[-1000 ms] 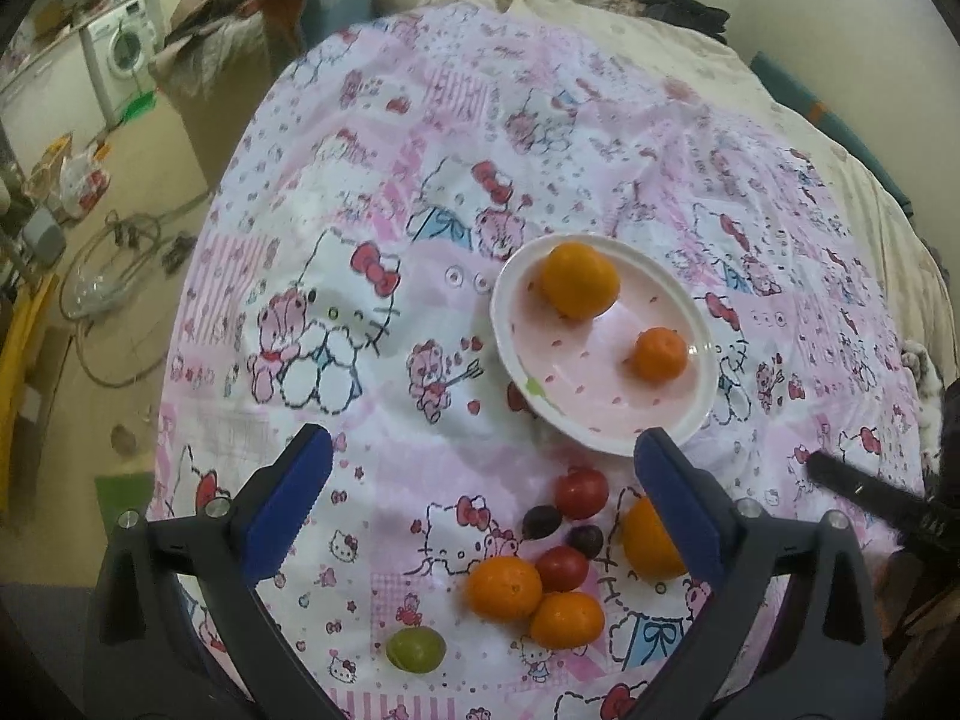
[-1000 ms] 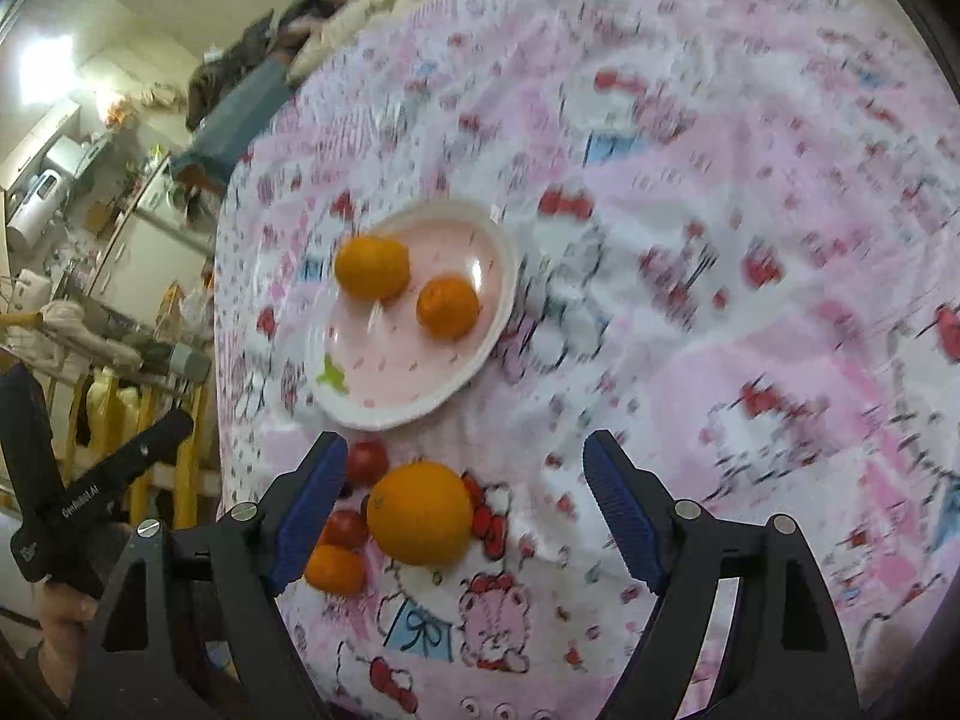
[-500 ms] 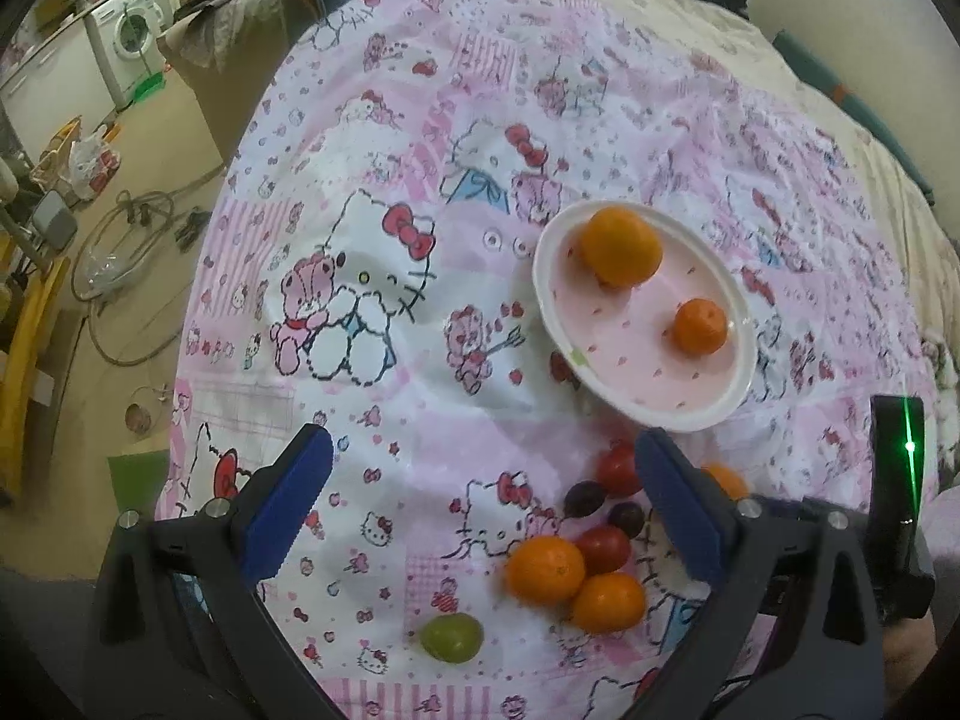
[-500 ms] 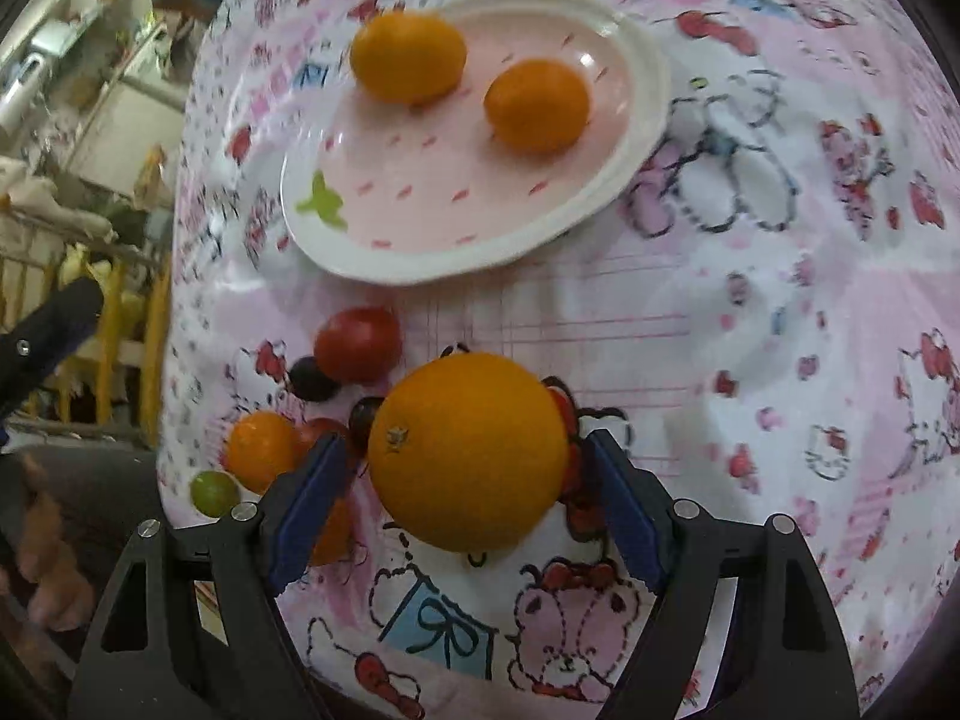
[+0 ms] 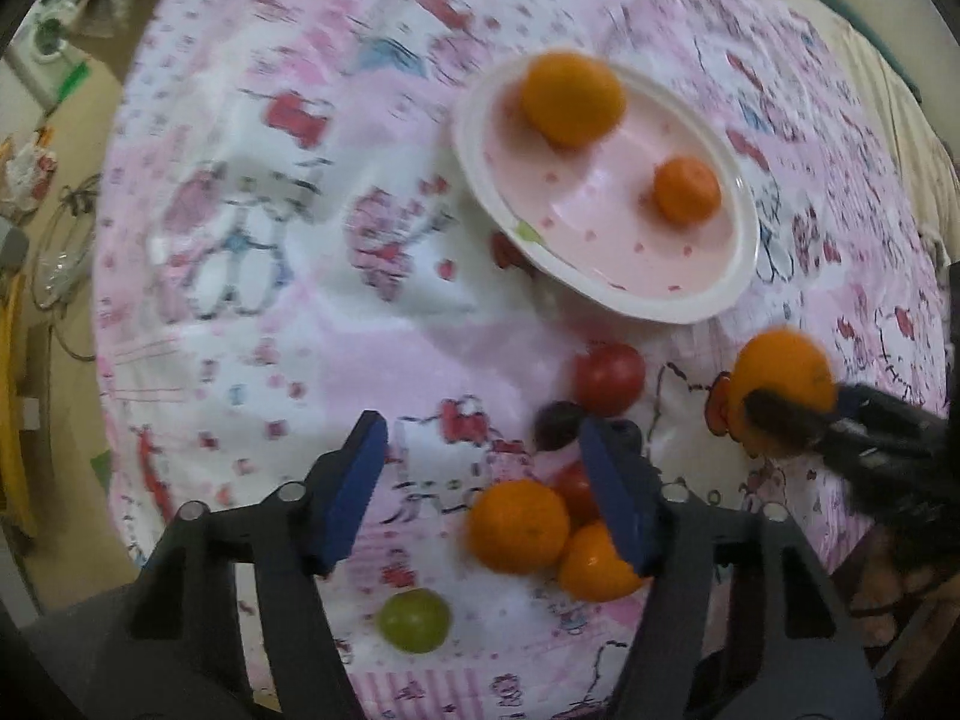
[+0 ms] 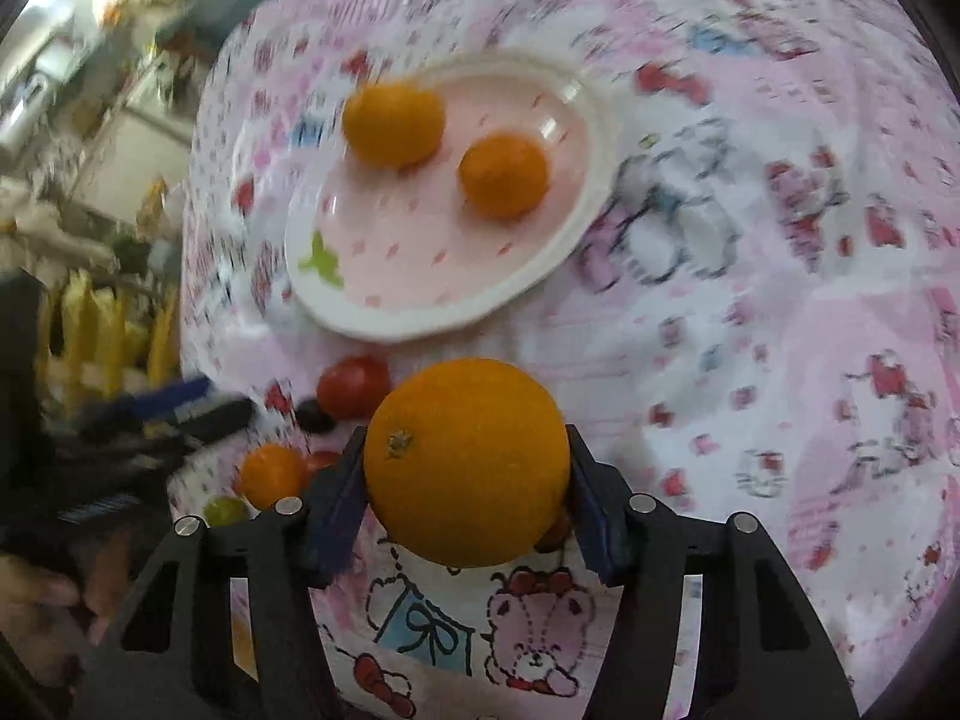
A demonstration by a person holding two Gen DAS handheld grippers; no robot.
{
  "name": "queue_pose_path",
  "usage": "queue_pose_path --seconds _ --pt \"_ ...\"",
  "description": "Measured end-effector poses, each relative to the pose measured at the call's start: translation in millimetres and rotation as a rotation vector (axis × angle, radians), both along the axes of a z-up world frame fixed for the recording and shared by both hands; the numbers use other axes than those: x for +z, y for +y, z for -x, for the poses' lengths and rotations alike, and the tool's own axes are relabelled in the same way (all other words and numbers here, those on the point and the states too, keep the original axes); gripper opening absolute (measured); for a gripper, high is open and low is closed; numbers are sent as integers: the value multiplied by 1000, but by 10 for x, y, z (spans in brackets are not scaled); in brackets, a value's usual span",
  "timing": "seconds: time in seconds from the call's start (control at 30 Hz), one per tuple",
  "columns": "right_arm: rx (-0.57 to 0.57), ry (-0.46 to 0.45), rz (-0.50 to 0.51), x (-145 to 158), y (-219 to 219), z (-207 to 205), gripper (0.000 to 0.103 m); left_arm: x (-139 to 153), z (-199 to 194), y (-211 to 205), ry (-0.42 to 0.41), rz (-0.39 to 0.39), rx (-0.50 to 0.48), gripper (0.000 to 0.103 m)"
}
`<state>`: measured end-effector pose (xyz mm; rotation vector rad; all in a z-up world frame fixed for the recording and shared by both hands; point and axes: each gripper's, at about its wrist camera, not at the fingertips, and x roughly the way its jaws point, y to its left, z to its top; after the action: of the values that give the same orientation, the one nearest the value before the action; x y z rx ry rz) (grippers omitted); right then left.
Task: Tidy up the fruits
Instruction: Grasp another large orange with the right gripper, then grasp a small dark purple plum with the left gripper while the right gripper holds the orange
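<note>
A pink plate [image 5: 606, 228] [image 6: 420, 264] lies on the patterned quilt and holds a large orange [image 5: 571, 97] [image 6: 393, 122] and a small orange [image 5: 686, 189] [image 6: 503, 174]. My right gripper [image 6: 468, 480] is shut on a big orange [image 6: 467, 461] just in front of the plate; the same orange shows in the left wrist view [image 5: 783, 369]. My left gripper [image 5: 486, 468] is open above a cluster of two small oranges [image 5: 519, 525], red tomatoes [image 5: 609, 378], dark grapes [image 5: 558, 420] and a green grape [image 5: 414, 620].
The quilt [image 5: 270, 240] covers a bed. Floor with cables and a washing machine [image 5: 48, 36] lies off the left edge. In the right wrist view, shelves and clutter [image 6: 90, 120] stand beyond the bed's left side.
My right gripper closed on the big orange. My left gripper narrowed and moved lower and closer over the fruit cluster.
</note>
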<state>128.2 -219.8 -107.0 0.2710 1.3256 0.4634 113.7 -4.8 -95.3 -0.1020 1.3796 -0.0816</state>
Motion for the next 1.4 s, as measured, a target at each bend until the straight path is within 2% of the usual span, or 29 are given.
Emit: queue_pose_path --seconds 0.1,0.17,0.37,0.43,0.47,0.8,1.17,1.4 --pt "-42 -29 -27 126 -205 0 62 -133 -61 -118 63 15 -23 49" --pt "-61 -33 -40 148 -310 22 62 -214 -82 -192 95 7 -38 44" --pt "-81 -31 -50 179 -498 109 62 -326 -139 -379 103 -36 -78 41" --pt "-85 -34 -46 195 -490 119 62 -358 -148 -409 110 -35 -83 22" --pt "-87 -35 -45 203 -500 125 62 -376 -154 -440 121 -33 -85 20" --pt "-108 -60 -56 317 -573 179 62 -289 -113 -477 82 -42 -76 19" --pt "-112 -83 -53 452 -542 207 62 42 108 -205 -7 -13 -24 19" --pt "-106 -102 -50 554 -477 226 62 196 113 -16 -58 -4 -12 19"
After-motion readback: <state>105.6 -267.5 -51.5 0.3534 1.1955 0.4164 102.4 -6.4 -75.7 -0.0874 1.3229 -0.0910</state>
